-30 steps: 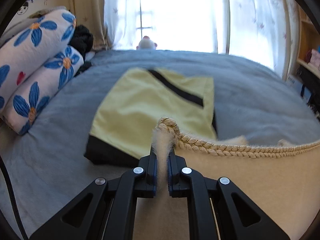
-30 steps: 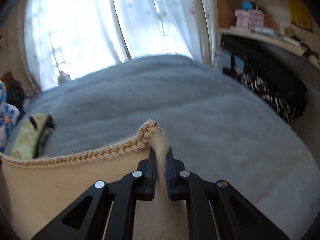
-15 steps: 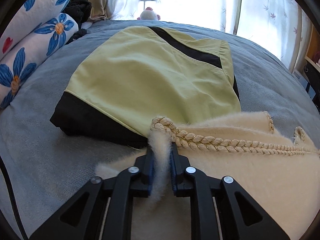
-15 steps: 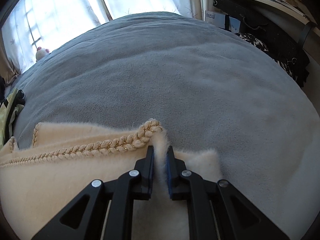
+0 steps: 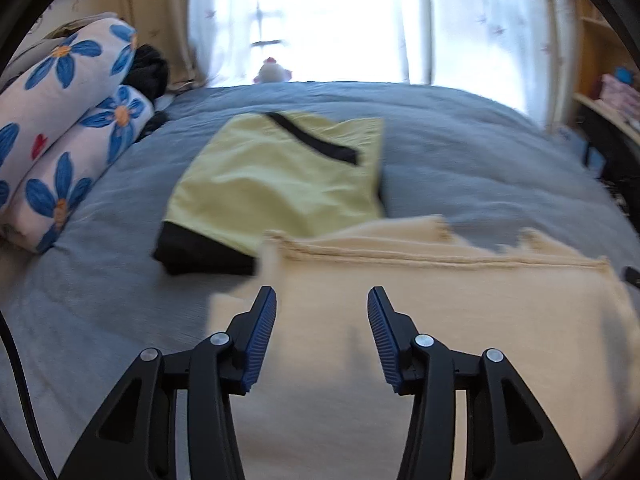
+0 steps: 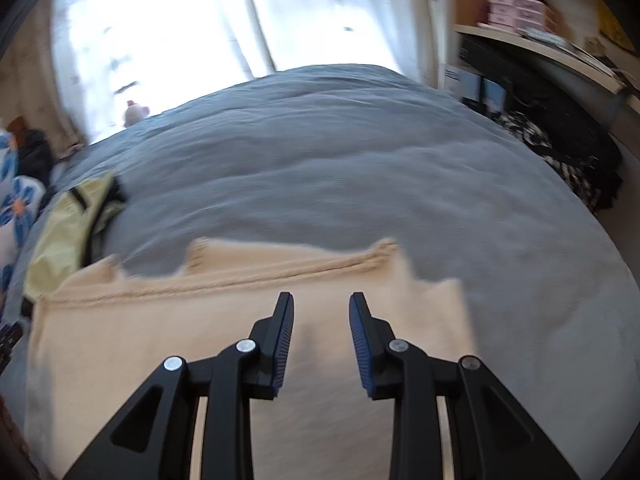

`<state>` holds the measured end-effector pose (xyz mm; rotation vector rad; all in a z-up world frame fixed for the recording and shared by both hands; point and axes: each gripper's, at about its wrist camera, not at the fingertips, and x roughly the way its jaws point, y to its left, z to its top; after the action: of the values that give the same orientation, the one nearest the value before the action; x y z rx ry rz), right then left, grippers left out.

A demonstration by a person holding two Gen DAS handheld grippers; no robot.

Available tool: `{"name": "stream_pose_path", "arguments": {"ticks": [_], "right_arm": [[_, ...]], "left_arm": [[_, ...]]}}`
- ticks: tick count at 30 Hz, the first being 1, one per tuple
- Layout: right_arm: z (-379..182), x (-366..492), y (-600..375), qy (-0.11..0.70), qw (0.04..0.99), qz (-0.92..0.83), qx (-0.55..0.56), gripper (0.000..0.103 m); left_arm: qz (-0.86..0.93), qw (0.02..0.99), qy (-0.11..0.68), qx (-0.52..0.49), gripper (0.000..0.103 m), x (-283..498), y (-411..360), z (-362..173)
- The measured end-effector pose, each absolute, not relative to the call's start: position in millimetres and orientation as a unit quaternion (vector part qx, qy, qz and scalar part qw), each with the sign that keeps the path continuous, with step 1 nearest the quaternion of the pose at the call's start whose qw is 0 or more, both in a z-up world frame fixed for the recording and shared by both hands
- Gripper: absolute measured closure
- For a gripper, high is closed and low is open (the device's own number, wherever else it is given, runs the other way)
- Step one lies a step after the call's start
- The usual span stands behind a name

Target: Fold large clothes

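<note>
- Cream garment lies flat on the grey bedspread, its corded edge running across the far side; the left wrist view shows its left part, the right wrist view its right part.
- Left gripper hangs over the cream fabric with its jaws parted and opening wider; nothing is pinched between the blue pads, and the cloth lies below them.
- Right gripper stands likewise above the garment near its right edge, jaws apart and opening, with no fabric caught between them.
- Yellow-green garment with black trim lies folded on the bedspread just beyond the cream one's left corner, which overlaps its near edge.
- Two rolled pillows with blue flowers sit at the left side of the bed.
- A small plush toy rests at the far edge of the bed, before the bright curtained window.
- Both views are blurred.
</note>
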<state>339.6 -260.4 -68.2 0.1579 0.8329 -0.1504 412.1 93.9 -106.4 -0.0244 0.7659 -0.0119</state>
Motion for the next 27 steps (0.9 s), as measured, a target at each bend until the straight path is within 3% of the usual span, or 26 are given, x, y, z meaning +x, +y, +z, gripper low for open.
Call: {"name": "stream_pose_path", "arguments": {"ticks": [2, 9, 12, 14, 22, 27], "right_arm": [[-69, 342, -235, 0.414, 0.906, -0.034, 0.082, 0.074], [-109, 368, -193, 0.464, 0.883, 0.007, 0.078, 0.074], [-117, 371, -211, 0.449, 0.888, 0.026, 0.094, 0.079], [-117, 371, -227, 0.448, 0.891, -0.019, 0.069, 0.077], [-132, 360, -335, 0.452, 0.873, -0.158, 0.095, 0.074], [-121, 355, -327, 0.463, 0.868, -0.165, 0.074, 0.074]], "left_arm": [[-0.028, 0.923, 0.382, -0.025, 0.047, 412, 80, -107], [-0.014, 0.894, 0.447, -0.033, 0.047, 446, 68, -155], [-0.004, 0.898, 0.437, -0.044, 0.043, 449, 92, -164], [0.024, 0.899, 0.436, -0.040, 0.033, 453, 109, -165], [0.093, 0.881, 0.453, -0.102, 0.031, 463, 189, -175], [0.098, 0.873, 0.461, -0.127, 0.031, 456, 207, -175]]}}
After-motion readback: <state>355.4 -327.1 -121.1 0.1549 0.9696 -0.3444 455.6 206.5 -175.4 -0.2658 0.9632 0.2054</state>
